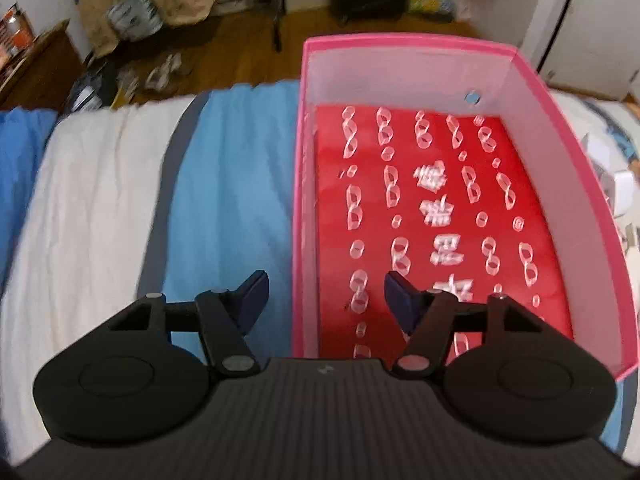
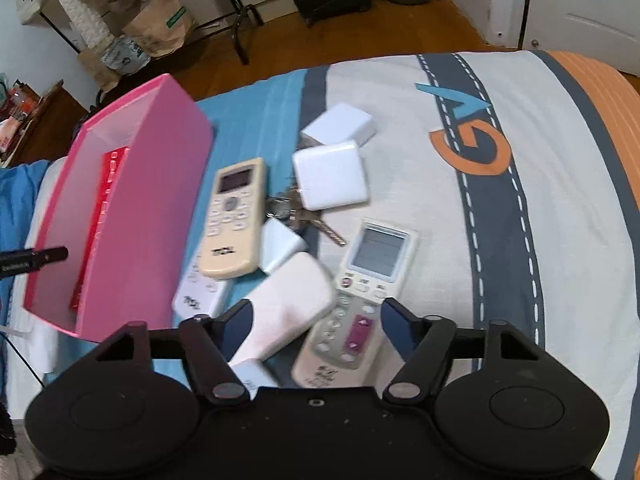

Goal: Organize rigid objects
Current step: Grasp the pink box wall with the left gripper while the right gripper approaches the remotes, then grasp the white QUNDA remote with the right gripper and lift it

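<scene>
White and cream plastic everywhere: under the spread right gripper (image 2: 316, 320), which pinches nothing, remotes lie jumbled on the bedspread (image 2: 560, 220), a white one (image 2: 374, 276) nearest, a cream one (image 2: 236, 220) beyond, chargers (image 2: 330, 174) behind. The left gripper (image 1: 326, 300), also spread, straddles the pink box's (image 1: 576, 152) wall.

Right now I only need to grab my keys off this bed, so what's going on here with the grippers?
A person is sorting a pile into the pink box, a gripper in each hand. The left gripper straddles the box's left wall, open, holding nothing. The right gripper hangs open above a white remote and a white adapter, gripping neither. The box holds only its red printed liner. Your keys lie untouched among the chargers and remotes.
</scene>
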The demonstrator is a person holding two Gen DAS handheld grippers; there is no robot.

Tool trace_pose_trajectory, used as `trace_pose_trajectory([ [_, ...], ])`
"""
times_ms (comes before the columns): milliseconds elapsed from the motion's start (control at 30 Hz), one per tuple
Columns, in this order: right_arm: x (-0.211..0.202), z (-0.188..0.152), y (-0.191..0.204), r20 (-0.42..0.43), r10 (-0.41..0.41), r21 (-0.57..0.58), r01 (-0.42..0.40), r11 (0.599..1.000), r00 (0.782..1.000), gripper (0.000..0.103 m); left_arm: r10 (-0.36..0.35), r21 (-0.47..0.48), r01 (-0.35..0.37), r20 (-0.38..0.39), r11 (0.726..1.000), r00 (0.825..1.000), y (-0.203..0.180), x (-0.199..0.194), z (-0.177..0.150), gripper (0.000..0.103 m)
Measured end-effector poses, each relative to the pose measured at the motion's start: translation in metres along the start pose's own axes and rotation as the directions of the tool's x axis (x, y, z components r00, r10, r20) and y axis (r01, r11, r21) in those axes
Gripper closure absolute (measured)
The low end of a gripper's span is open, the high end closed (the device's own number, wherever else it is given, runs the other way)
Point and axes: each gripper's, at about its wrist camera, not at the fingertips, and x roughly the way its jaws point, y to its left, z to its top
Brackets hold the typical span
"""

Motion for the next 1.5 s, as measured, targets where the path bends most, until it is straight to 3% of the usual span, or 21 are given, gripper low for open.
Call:
trace_pose_trajectory([
  [67, 0.005, -0.004, -0.006, 0.024, -0.013, -0.002, 0.013, 1.0, 1.0, 0.033, 0.011, -0.023, -0.011, -0.022, 1.0, 1.0, 0.007, 0.011, 0.0, 0.04],
  [167, 0.013, -0.007, -0.015, 0.034, -0.014, 0.023, 0.013, 1.0, 0.999, 0.034, -0.027, -0.053, 0.025, -0.035, 0.998, 0.999, 0.015, 0.02, 0.003, 0.043],
  [267, 0.025, -0.006, -0.024, 0.02, -0.011, 0.067, 0.009, 0.998, 1.0, 0.038, -0.029, -0.065, 0.026, -0.037, 0.998, 0.999, 0.019, 0.024, 0.006, 0.079],
  [300, 0.029, -0.007, -0.027, 0.012, -0.014, 0.078, 0.013, 0.997, 1.0, 0.041, -0.037, -0.073, 0.033, -0.046, 0.997, 0.998, 0.021, 0.025, 0.007, 0.095],
  [400, 0.039, -0.009, -0.029, -0.008, 0.003, 0.071, -0.002, 0.997, 1.0, 0.047, -0.061, -0.1, 0.057, -0.04, 0.993, 0.997, 0.027, 0.028, 0.005, 0.101],
  [633, 0.047, -0.024, -0.025, -0.054, -0.007, -0.006, 0.006, 1.0, 0.999, 0.049, -0.104, -0.148, 0.101, -0.009, 0.984, 0.995, 0.035, 0.03, 0.002, 0.099],
  [767, 0.052, -0.018, -0.024, -0.039, -0.025, 0.0, 0.025, 1.0, 0.999, 0.041, -0.133, -0.17, 0.132, 0.005, 0.976, 0.991, 0.041, 0.032, 0.001, 0.098],
  [867, 0.062, -0.015, -0.015, -0.041, -0.077, -0.07, 0.074, 0.995, 0.996, 0.032, -0.141, -0.186, 0.142, 0.022, 0.972, 0.99, 0.044, 0.033, 0.001, 0.097],
  [1000, 0.078, -0.016, 0.004, -0.026, -0.184, -0.199, 0.176, 0.964, 0.983, 0.03, -0.136, -0.168, 0.144, 0.058, 0.975, 0.989, 0.046, 0.038, -0.001, 0.098],
  [1200, 0.068, -0.012, 0.01, 0.0, -0.263, -0.177, 0.259, 0.95, 0.965, 0.042, -0.163, -0.197, 0.172, 0.062, 0.965, 0.985, 0.051, 0.04, -0.002, 0.097],
  [1333, 0.071, -0.011, 0.003, -0.032, -0.243, -0.171, 0.234, 0.957, 0.969, 0.042, -0.167, -0.214, 0.175, 0.053, 0.961, 0.984, 0.054, 0.042, -0.001, 0.097],
  [1500, 0.076, -0.008, 0.002, -0.006, -0.249, -0.153, 0.246, 0.957, 0.968, 0.043, -0.139, -0.22, 0.145, 0.043, 0.965, 0.989, 0.047, 0.04, -0.003, 0.097],
])
